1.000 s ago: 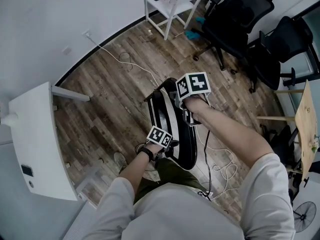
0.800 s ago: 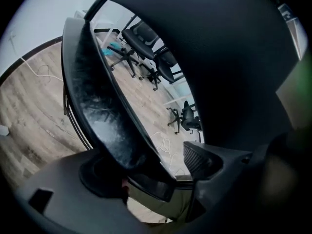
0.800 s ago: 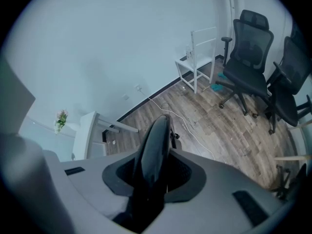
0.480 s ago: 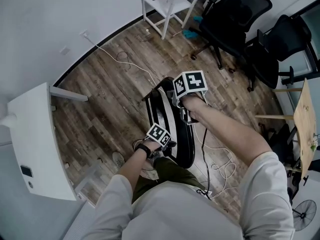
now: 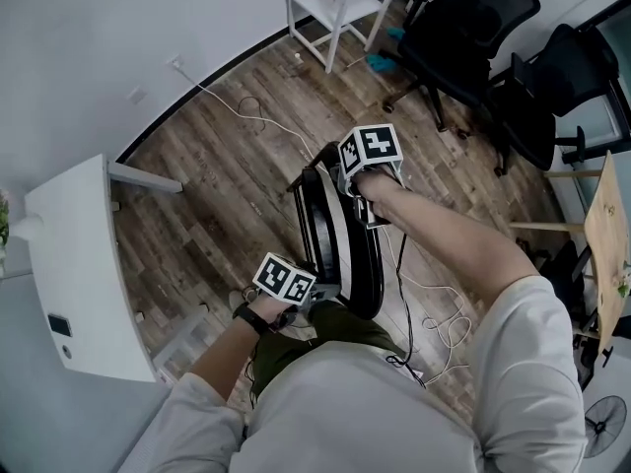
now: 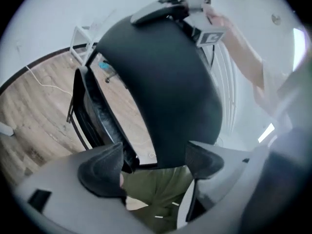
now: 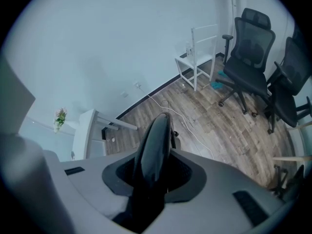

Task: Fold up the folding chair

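Wooden floor (image 5: 227, 185): covers the whole work area under the folding chair (image 5: 345, 254).

White table (image 5: 84, 264): well apart from the chair, on the left of the head view.

Two black office chairs (image 5: 473, 28): well apart from the folding chair, beyond its far end and to the right.

White stand (image 5: 340, 8): against the wall, well beyond the chair's far end.

Folding chair: stands on the floor directly in front of the person, black panels drawn close together and near upright, seen edge-on from above.

Right gripper (image 7: 155, 172): at the chair's far, upper end, pointing steeply down. Jaws clamped on the thin black edge of the panel, pads pressing both faces.

Left gripper (image 6: 155, 155): at the chair's near end, close to the person's legs. Jaws apart; the lower edge of a black panel sits between them, no clamp evident.

White cable (image 5: 246, 116): loose on the floor, left of the chair's far end, running to the wall.
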Motion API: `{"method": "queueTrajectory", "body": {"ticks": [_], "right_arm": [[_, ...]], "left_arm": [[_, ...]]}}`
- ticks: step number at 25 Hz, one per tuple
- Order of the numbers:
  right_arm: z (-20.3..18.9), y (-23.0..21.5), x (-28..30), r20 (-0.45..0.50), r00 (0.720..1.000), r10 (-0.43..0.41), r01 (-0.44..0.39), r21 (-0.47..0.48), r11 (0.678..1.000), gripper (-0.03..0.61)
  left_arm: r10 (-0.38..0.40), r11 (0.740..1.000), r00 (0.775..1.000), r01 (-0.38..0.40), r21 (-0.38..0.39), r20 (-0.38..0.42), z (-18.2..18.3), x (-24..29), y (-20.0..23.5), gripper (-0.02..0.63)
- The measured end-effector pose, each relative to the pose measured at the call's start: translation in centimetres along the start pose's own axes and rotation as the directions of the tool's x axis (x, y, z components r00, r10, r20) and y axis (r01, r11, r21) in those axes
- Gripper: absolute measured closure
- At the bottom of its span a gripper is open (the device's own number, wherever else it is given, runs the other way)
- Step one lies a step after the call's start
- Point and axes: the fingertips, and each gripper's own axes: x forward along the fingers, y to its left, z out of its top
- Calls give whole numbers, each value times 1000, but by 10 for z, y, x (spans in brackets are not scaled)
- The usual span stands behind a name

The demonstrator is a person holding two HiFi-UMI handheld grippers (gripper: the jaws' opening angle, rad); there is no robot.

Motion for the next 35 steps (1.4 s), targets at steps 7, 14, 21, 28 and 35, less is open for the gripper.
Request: {"method": "queueTrajectory", "body": {"ticks": [7, 14, 21, 28, 35], "right_arm": [[-1, 8, 4, -14, 999, -45, 44, -57, 997, 459], [-5, 22, 8, -32, 999, -38, 35, -67, 997, 425], [-6, 37, 13, -10, 997, -74, 73, -105, 992, 438], [-10, 48, 14, -12, 993, -120, 118, -87, 989, 489], [-18, 96, 23, -12, 987, -161, 159, -97, 983, 488]], "left_arm": [[60, 998, 972, -60, -7, 229, 55, -41, -91, 215], [349, 921, 910, -378, 98, 225, 57, -1, -98, 201], [513, 823, 811, -558, 107, 281, 58, 11, -80, 195], [512, 827, 804, -556, 79, 301, 47, -7, -77, 233], [499, 837, 807, -543, 66, 317, 14, -49, -64, 269]]}}
